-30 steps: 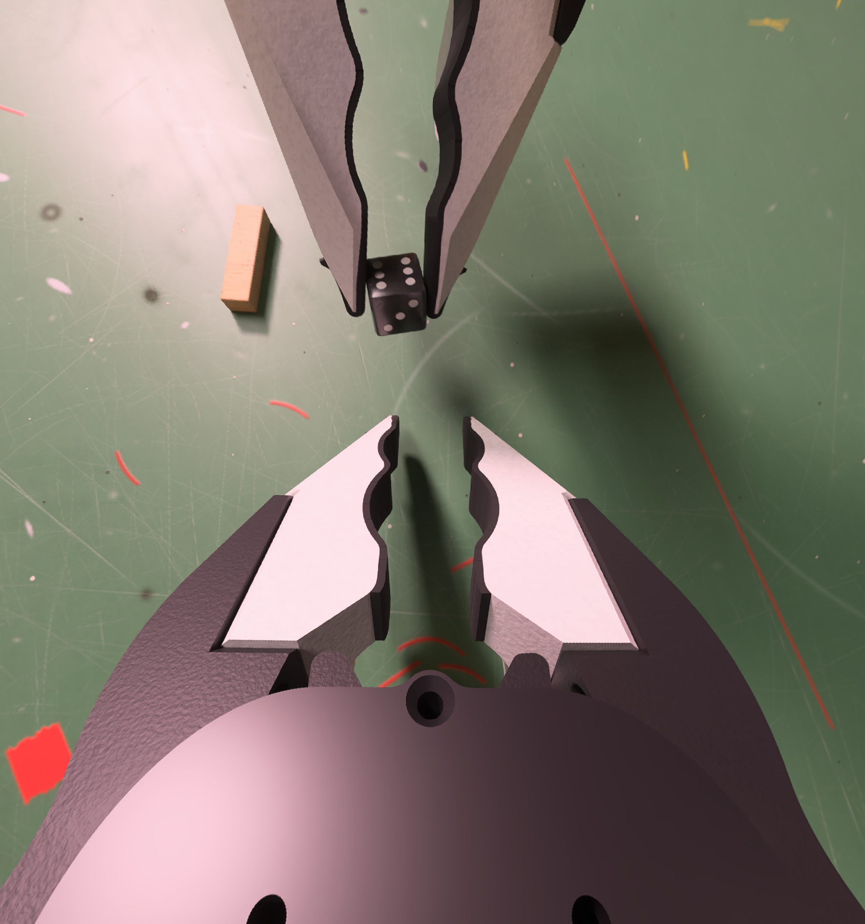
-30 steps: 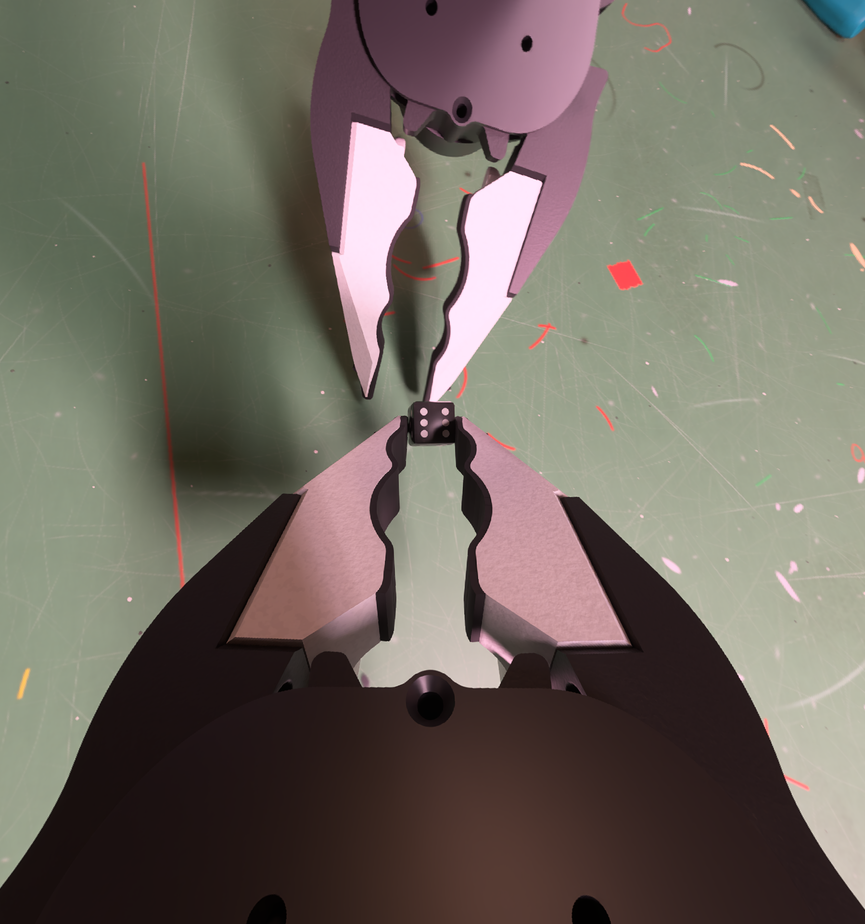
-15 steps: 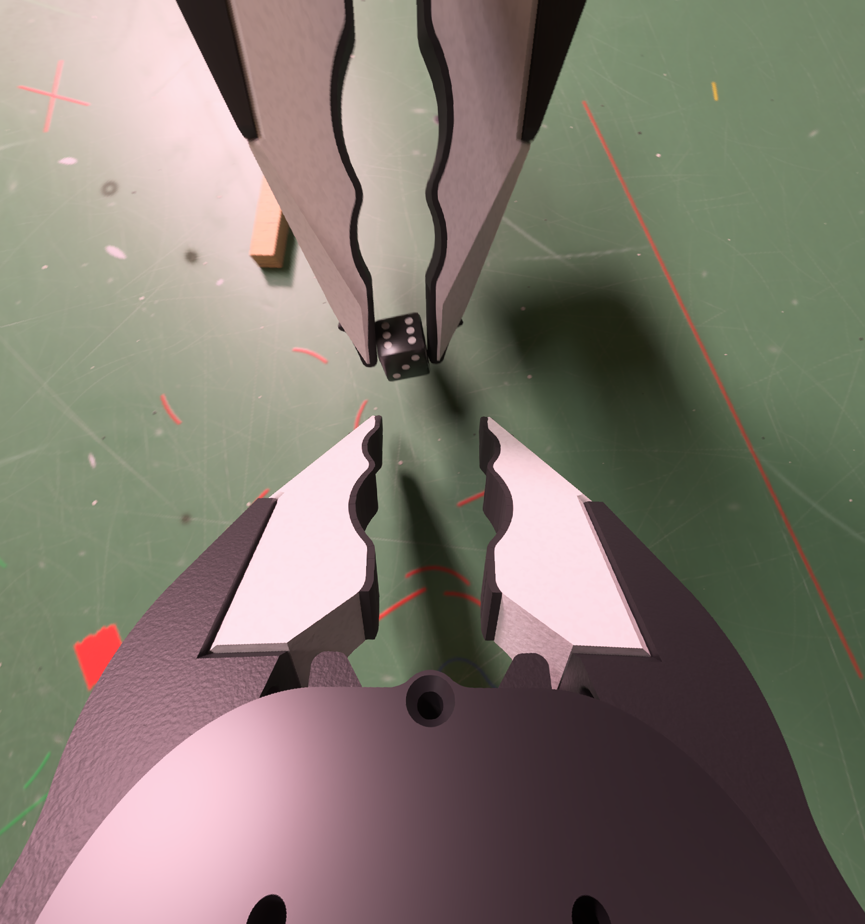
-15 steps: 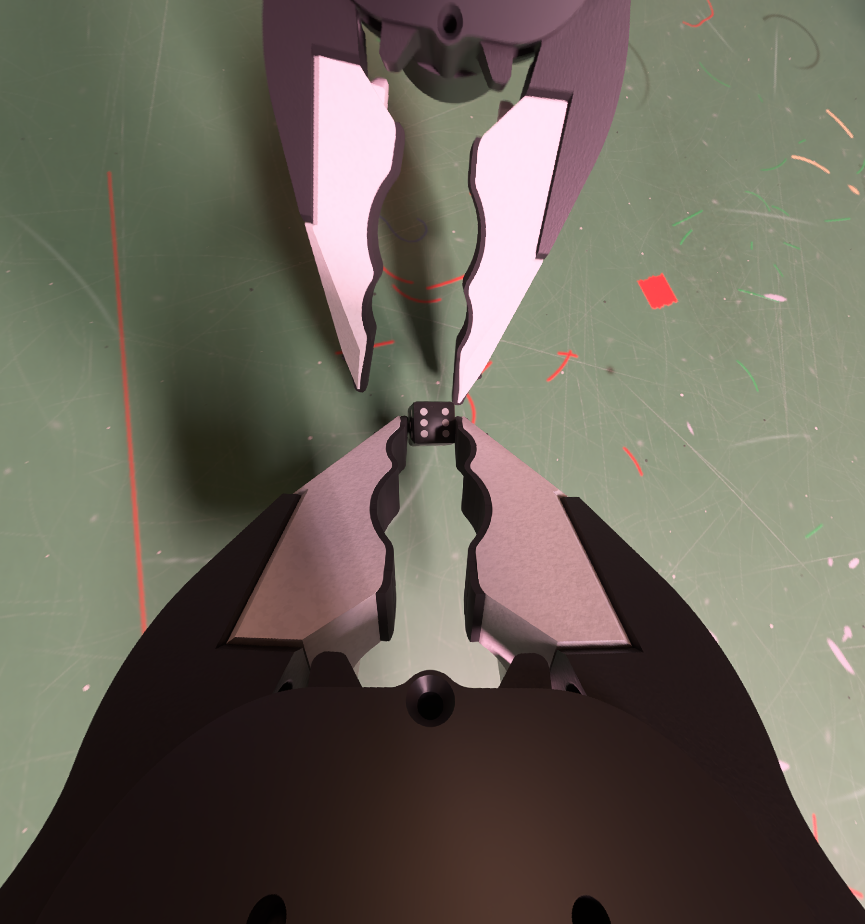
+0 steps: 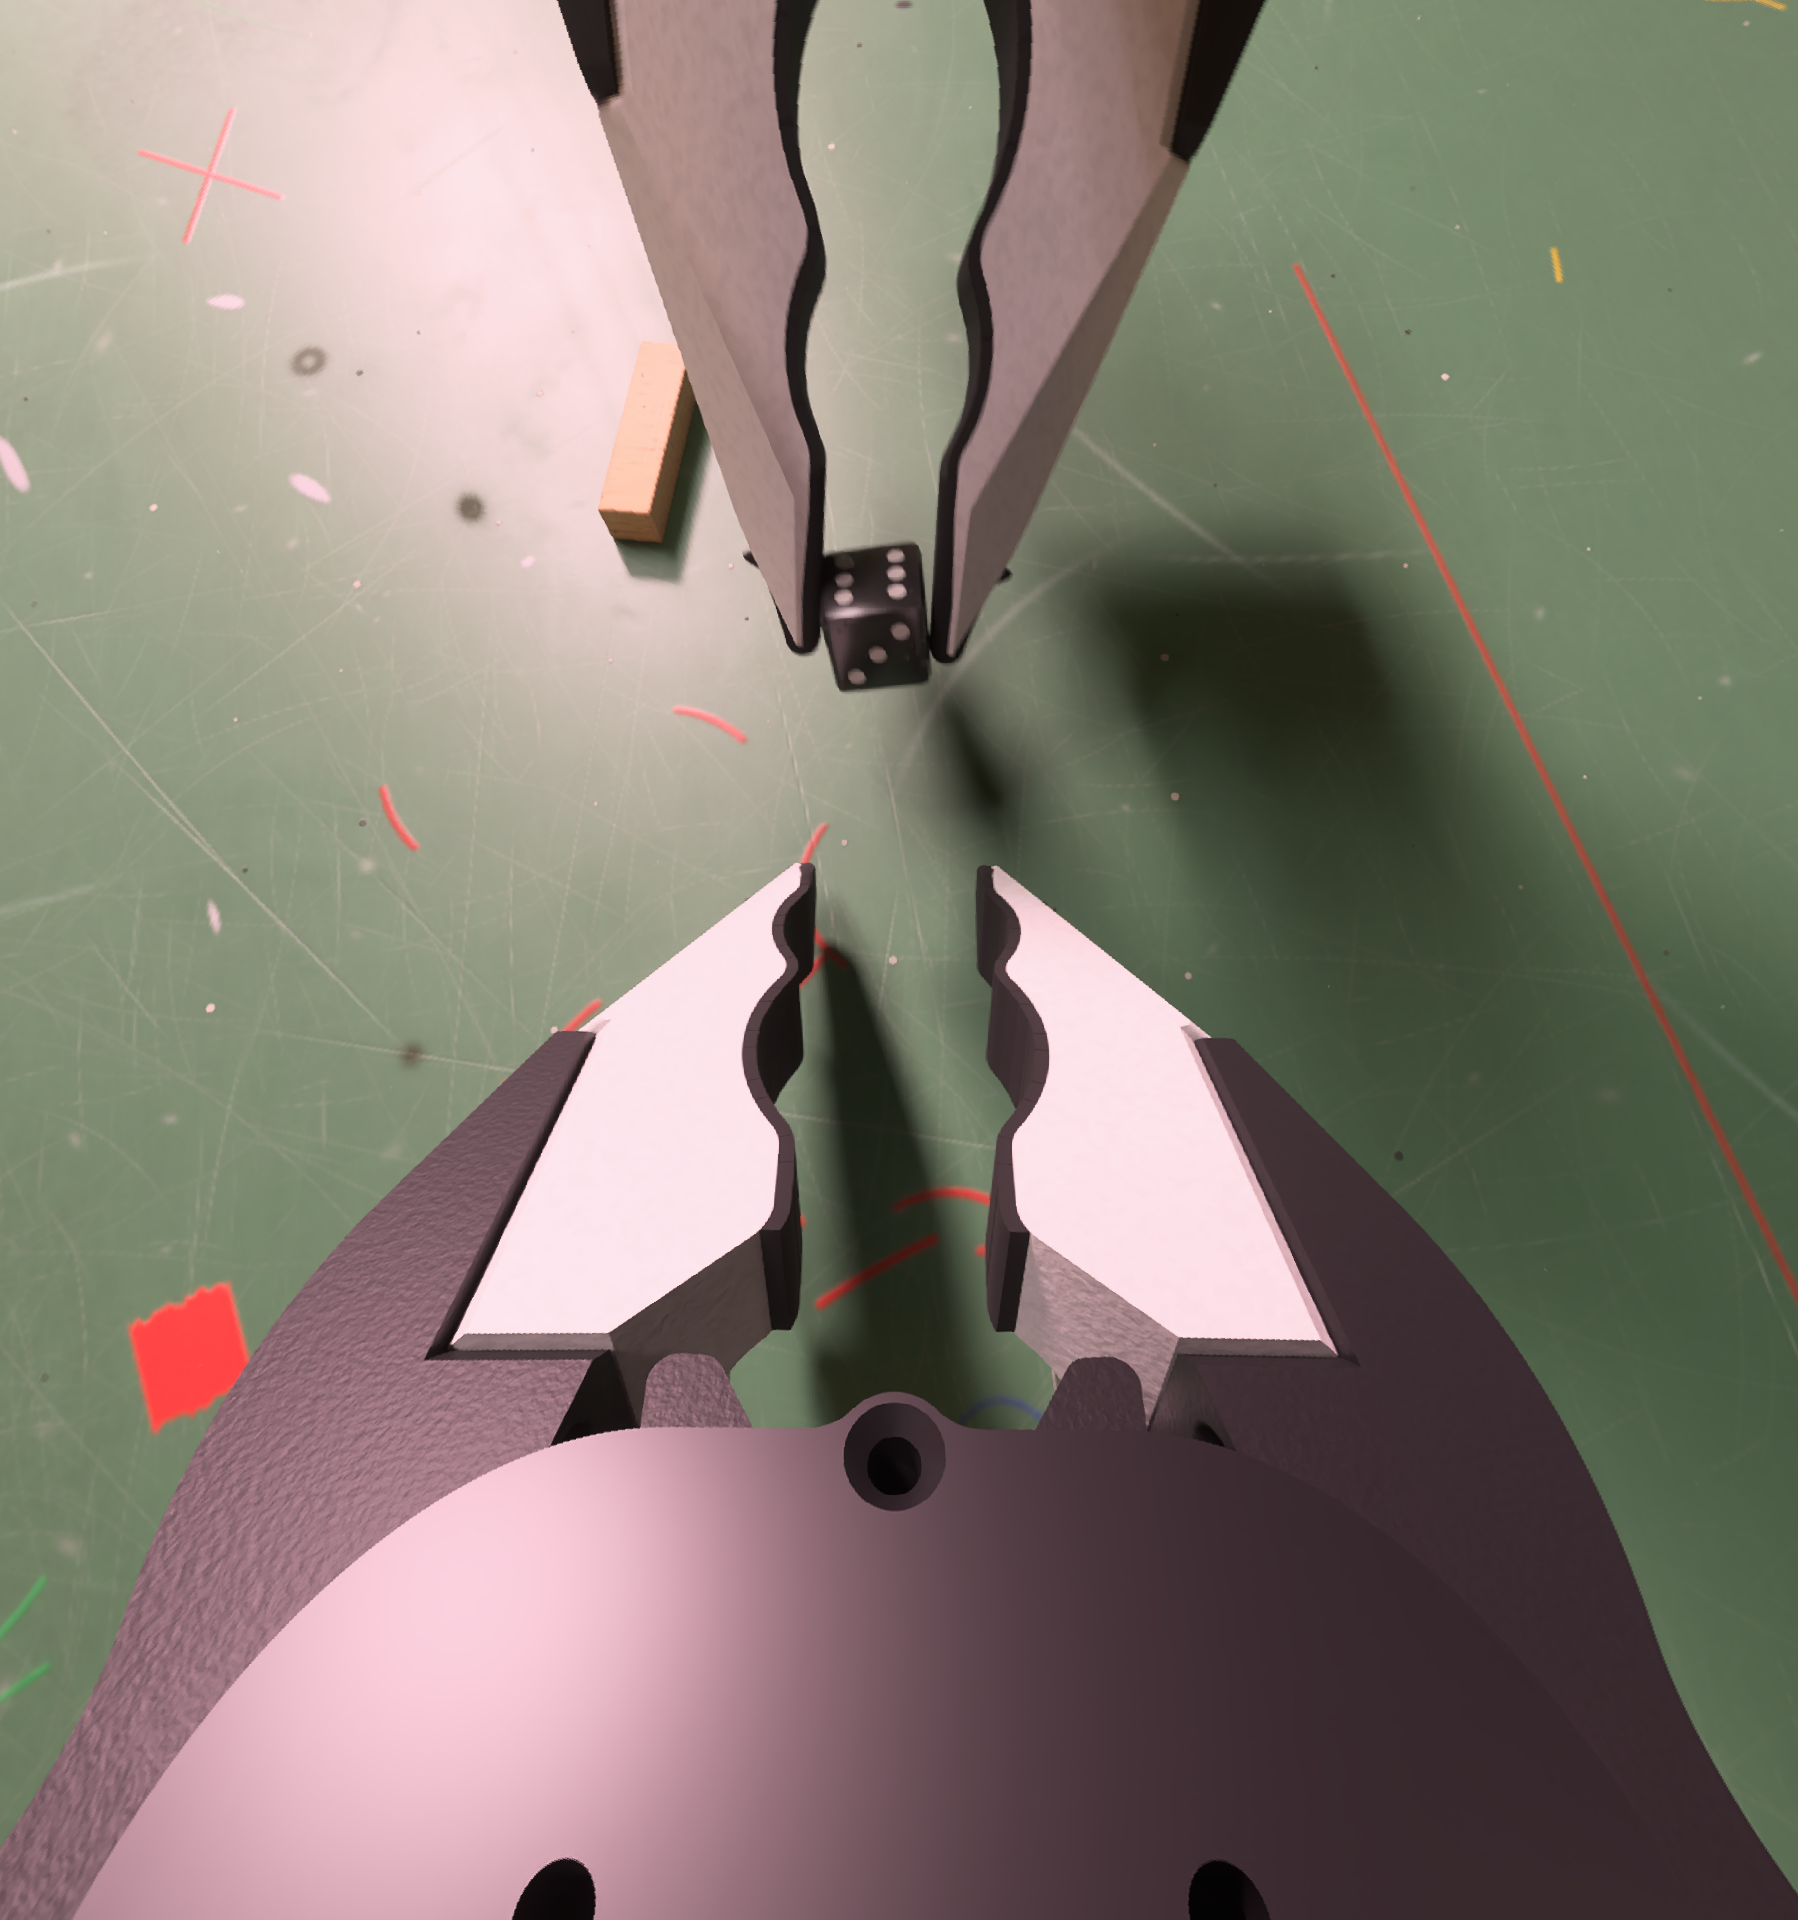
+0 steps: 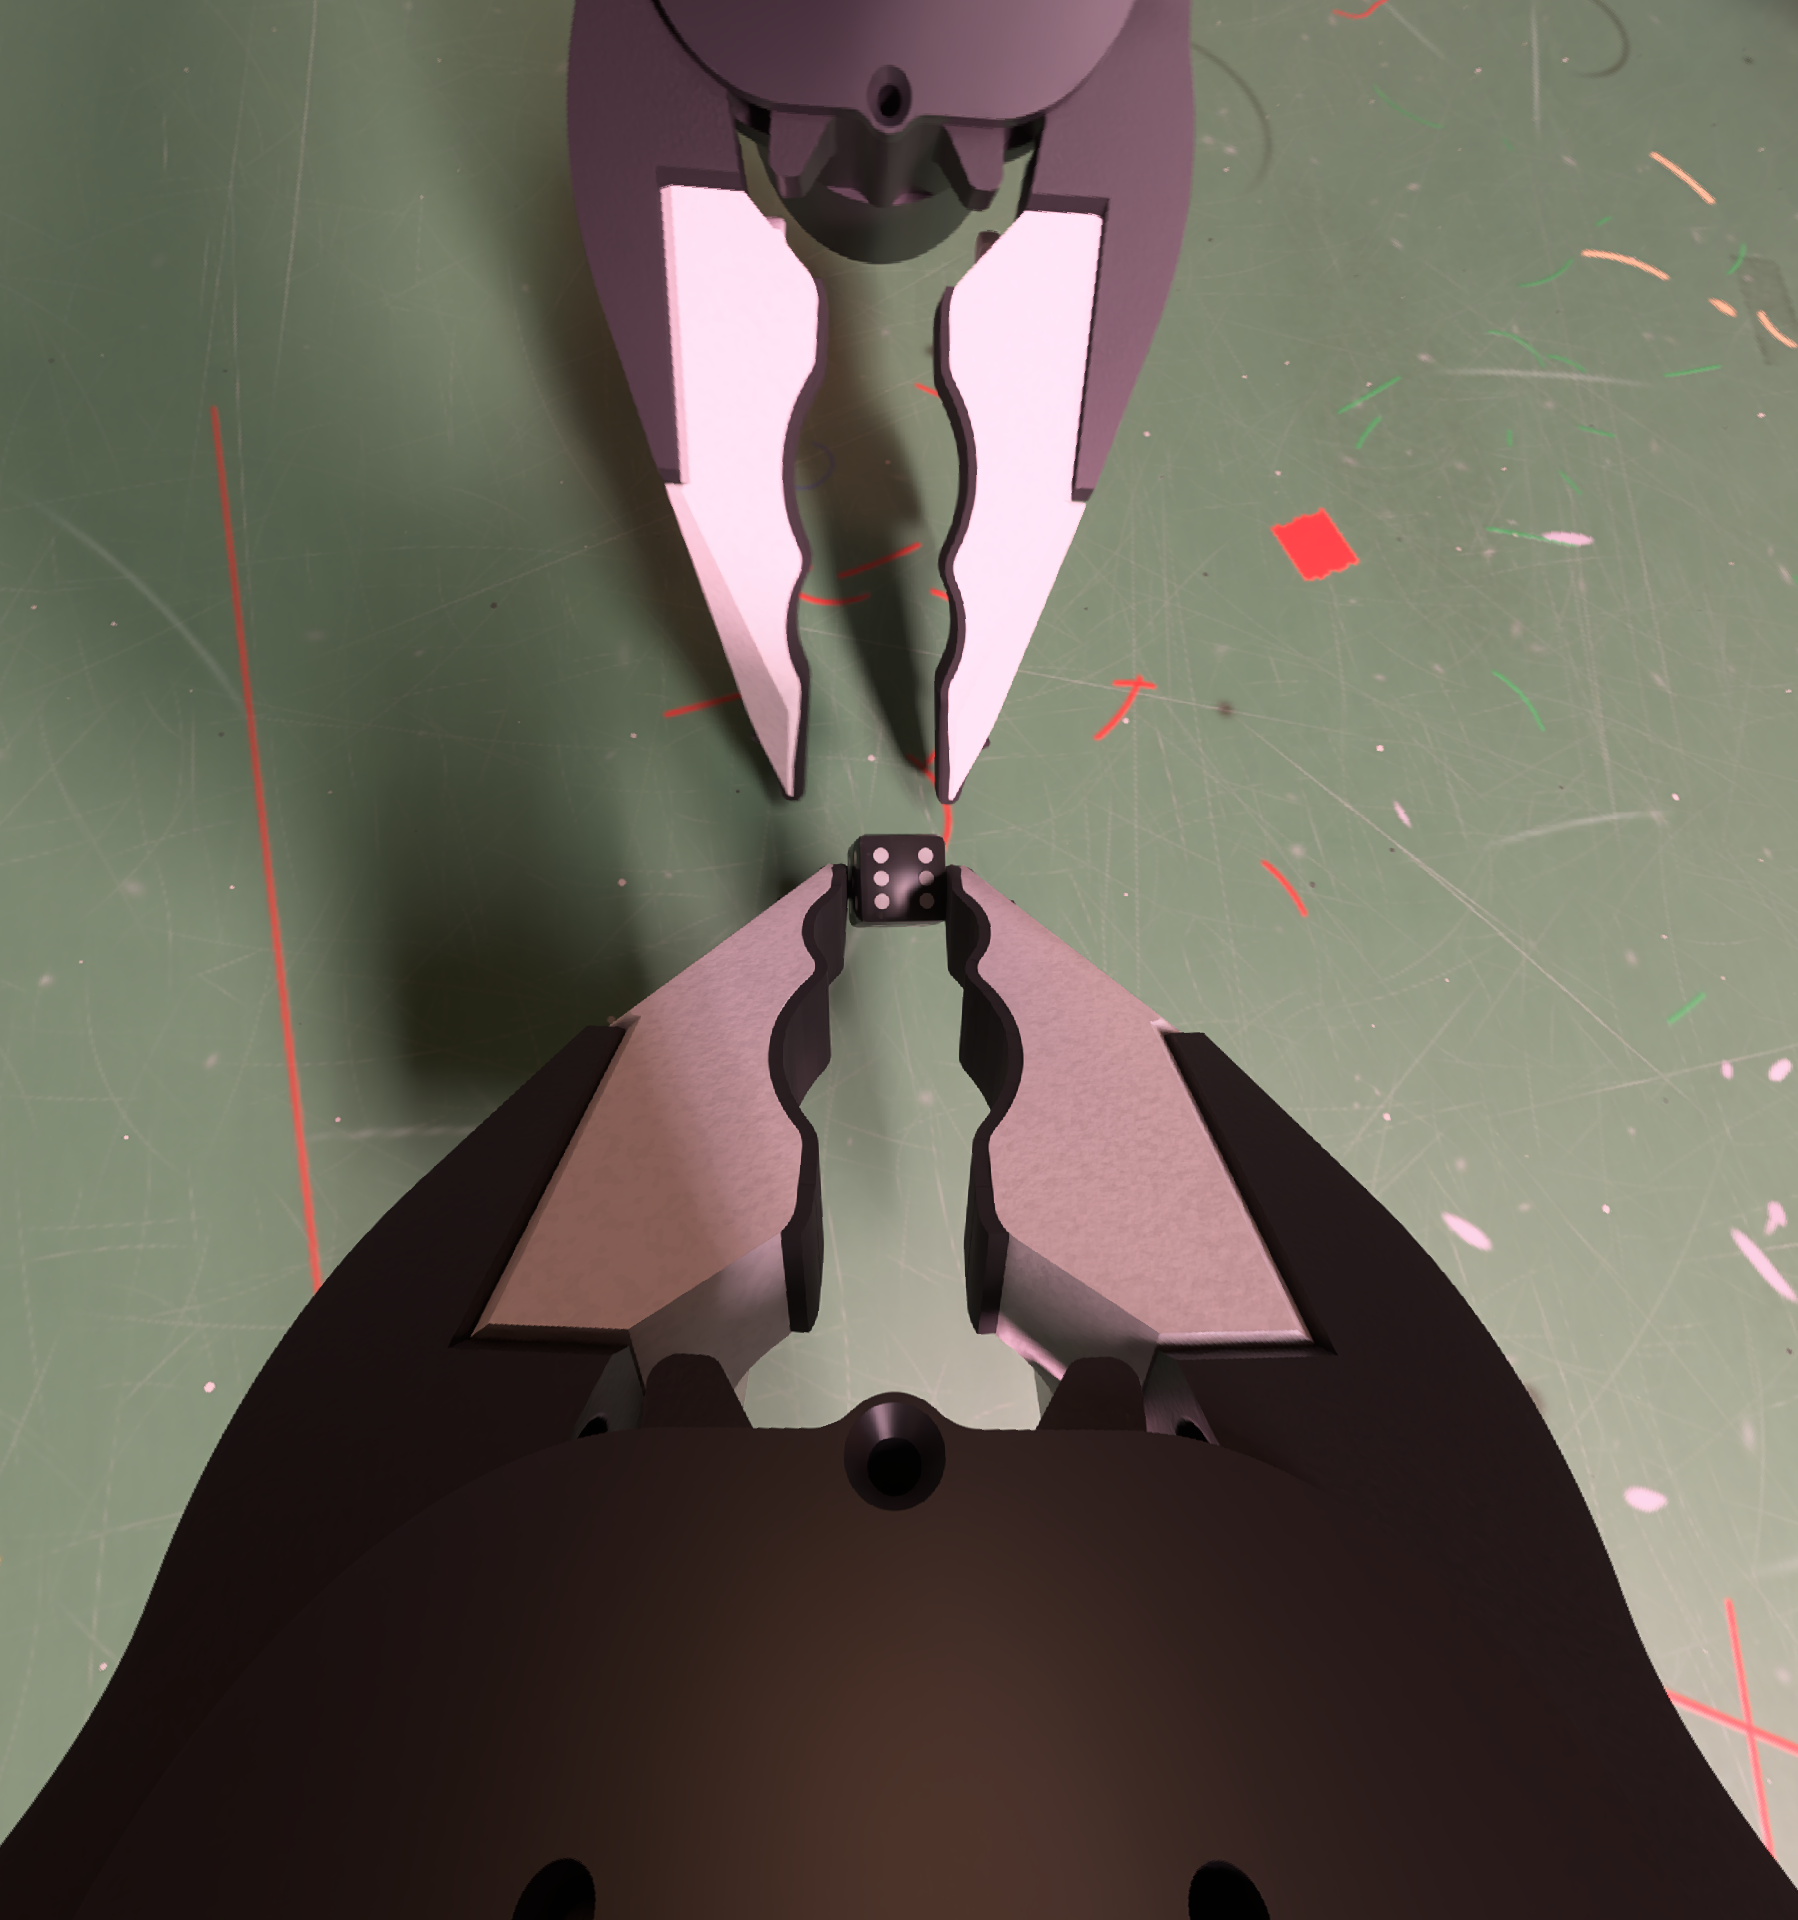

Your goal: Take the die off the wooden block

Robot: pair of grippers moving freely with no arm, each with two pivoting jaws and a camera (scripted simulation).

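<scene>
A black die with white pips (image 6: 896, 879) is clamped between the tips of my right gripper (image 6: 896, 883), held above the green mat. It also shows in the left wrist view (image 5: 872, 614), between the right gripper's tips (image 5: 869, 634). The wooden block (image 5: 649, 458) lies flat on the mat, to the left of and beyond the die, partly hidden by a right finger. My left gripper (image 5: 896, 878) is open and empty, facing the die tip to tip with a gap between. It shows opposite in the right wrist view (image 6: 869, 795).
A green scratched mat (image 5: 1497, 935) covers the whole scene, with red lines, a red square mark (image 5: 188, 1366) and small paint flecks. The grippers cast dark shadows (image 6: 479, 914) on the mat.
The two grippers have drawn a little apart, the die staying in the right one. The left gripper's fingers stand slightly closer together. More of the wooden block shows beside the right finger.
</scene>
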